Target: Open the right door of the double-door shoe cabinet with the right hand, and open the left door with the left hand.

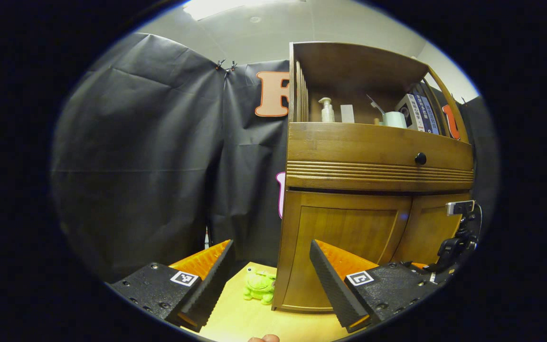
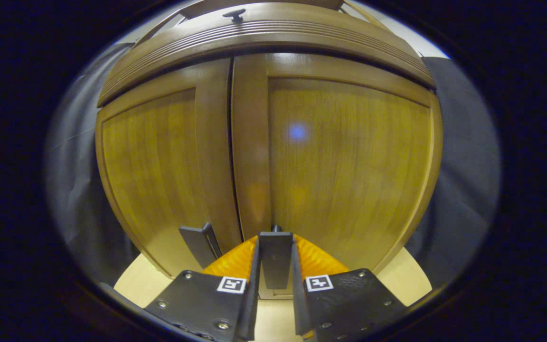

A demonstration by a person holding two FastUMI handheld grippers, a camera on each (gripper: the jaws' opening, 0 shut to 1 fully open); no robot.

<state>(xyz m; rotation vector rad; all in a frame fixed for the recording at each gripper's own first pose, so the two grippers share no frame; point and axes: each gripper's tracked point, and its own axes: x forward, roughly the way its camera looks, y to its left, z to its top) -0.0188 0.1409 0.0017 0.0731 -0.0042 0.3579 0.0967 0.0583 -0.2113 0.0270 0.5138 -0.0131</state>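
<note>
The wooden shoe cabinet (image 1: pixel 378 156) stands on a pale table, both lower doors closed. In the right gripper view, the right door (image 2: pixel 349 161) and left door (image 2: pixel 155 161) loom close. My right gripper (image 2: pixel 276 266) is shut on the right door's black handle (image 2: pixel 276 251), one finger on each side. The left door's black handle (image 2: pixel 201 244) stands free beside it. In the left gripper view, my left gripper (image 1: pixel 271 278) is open, held back from the cabinet's left front corner. The right gripper (image 1: pixel 458 237) shows farther off at the right door (image 1: pixel 425 232), beside the left door (image 1: pixel 349 237).
A green frog toy (image 1: pixel 259 286) lies on the table (image 1: pixel 235 318) by the cabinet's left foot. Above the doors is a drawer with a black knob (image 1: pixel 420 158). The open shelf holds a pump bottle (image 1: pixel 326 110), a cup and boxes. Black cloth hangs behind.
</note>
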